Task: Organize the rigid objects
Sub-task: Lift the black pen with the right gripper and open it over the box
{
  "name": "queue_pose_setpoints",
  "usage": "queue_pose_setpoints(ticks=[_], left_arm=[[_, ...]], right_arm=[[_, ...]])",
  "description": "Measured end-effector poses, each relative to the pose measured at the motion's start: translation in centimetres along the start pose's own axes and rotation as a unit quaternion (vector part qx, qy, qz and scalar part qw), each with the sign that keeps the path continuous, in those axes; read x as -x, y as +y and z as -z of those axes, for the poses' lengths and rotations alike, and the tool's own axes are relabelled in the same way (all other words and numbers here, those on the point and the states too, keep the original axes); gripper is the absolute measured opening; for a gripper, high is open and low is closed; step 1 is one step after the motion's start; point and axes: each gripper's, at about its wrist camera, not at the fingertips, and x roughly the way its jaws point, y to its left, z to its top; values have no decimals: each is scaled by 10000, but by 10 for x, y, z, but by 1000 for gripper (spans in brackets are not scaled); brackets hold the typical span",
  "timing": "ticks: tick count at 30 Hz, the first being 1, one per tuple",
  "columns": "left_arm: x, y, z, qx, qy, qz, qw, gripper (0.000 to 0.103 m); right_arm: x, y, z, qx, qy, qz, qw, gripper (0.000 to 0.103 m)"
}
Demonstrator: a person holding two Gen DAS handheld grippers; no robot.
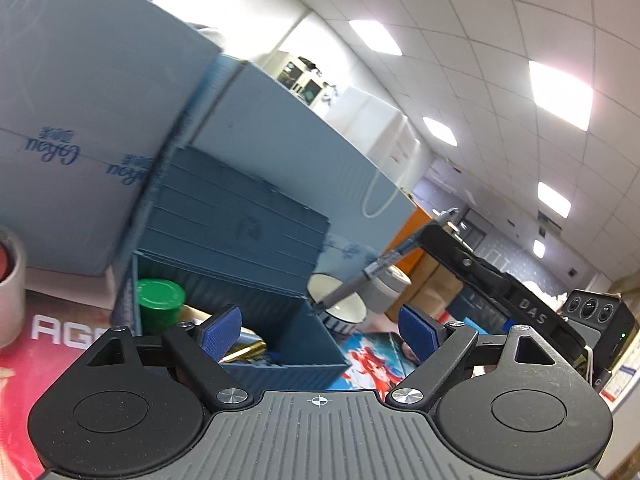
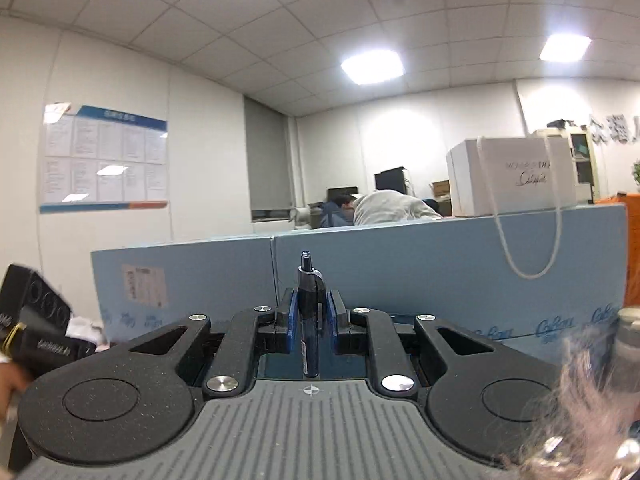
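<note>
Right fingers clamp pen — tip hidden | box interior part-blocked

Matt blue plastic box, glossy pen, glossy green lid

Bright, even light falls from square ceiling panels, which blow out to white glare, while fisheye bending curves the edges of both views and motion blur smears the blue partition at left.
</note>
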Motion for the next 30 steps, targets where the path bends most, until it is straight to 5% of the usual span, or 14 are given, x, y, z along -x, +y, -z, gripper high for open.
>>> queue_pose_setpoints(ticks=[7, 15, 19, 30], left_arm=[[4, 15, -7, 148, -24, -49, 9999, 90], [4, 24, -7, 269, -31, -122, 9996, 91], [5, 23, -7, 264, -13, -134, 9996, 91], [8, 25, -8, 305, -89, -141, 9994, 91]], right_arm=[[-50, 9, 28, 309, 655, 509, 9961, 14], [-82, 29, 60, 1439, 1502, 917, 9738, 14], [-90, 37, 69, 1728, 1727, 949, 9650, 15], [-110, 52, 77, 1584, 1948, 486, 9667, 20]])
